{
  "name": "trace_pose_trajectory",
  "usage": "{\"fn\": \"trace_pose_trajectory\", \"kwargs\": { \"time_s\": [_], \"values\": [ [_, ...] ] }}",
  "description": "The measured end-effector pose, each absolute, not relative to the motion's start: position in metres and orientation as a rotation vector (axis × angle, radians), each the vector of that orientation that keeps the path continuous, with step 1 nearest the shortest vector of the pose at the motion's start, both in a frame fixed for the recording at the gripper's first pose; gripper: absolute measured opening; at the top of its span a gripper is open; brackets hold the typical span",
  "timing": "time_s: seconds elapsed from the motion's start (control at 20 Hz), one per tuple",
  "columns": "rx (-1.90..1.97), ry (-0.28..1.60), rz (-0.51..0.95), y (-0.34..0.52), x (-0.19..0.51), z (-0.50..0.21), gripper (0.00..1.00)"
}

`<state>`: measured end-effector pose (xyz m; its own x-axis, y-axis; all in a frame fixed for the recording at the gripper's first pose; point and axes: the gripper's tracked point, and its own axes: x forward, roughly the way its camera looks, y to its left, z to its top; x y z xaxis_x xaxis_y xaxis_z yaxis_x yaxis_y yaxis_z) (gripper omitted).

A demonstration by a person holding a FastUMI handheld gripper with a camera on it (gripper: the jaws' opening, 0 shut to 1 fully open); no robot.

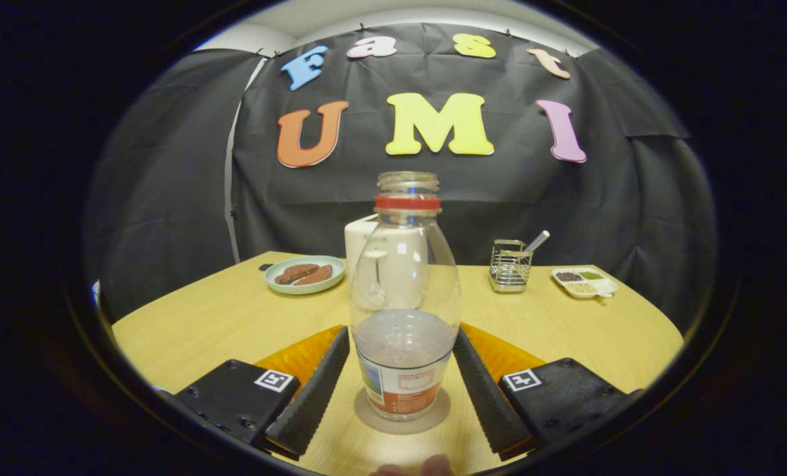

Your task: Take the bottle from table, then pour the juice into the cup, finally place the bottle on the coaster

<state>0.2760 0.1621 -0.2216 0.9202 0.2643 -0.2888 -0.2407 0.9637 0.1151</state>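
Bottle (pixel 405 297) stands upright on the coaster (pixel 403 413) at lower centre of the frame, clear glass, red band at the neck, no cap, a little liquid left at the bottom. Gripper (pixel 403 380) straddles it: fingers (pixel 311 390) spread wide either side, visible gap on both, nothing held. Judging by that, the bottle is already placed and this looks like the release/back-off step, though whether the pour is done can't be confirmed. To do it well: keep the fingers spread as they are, pull straight back along the finger line, no sideways drift, since either pad could clip the bottle's wide belly and tip it off the coaster. Directly behind the bottle, seen through the glass, a white container (pixel 367 244), possibly the cup. Upper left of that, a plate (pixel 304 274) with brown food; to the right, a wire rack (pixel 509 264) and a small divided tray (pixel 585 281), all well apart on the table (pixel 221 317).
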Motion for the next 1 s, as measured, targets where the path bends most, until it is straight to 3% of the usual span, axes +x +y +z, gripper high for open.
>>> {"fn": "trace_pose_trajectory", "kwargs": {
  "time_s": [0.5, 1.0],
  "values": [
    [0.070, 0.199, 0.238, 0.144, 0.252, -0.132, 1.00],
    [0.014, 0.008, 0.158, 0.095, 0.160, 0.017, 1.00]
  ]
}}
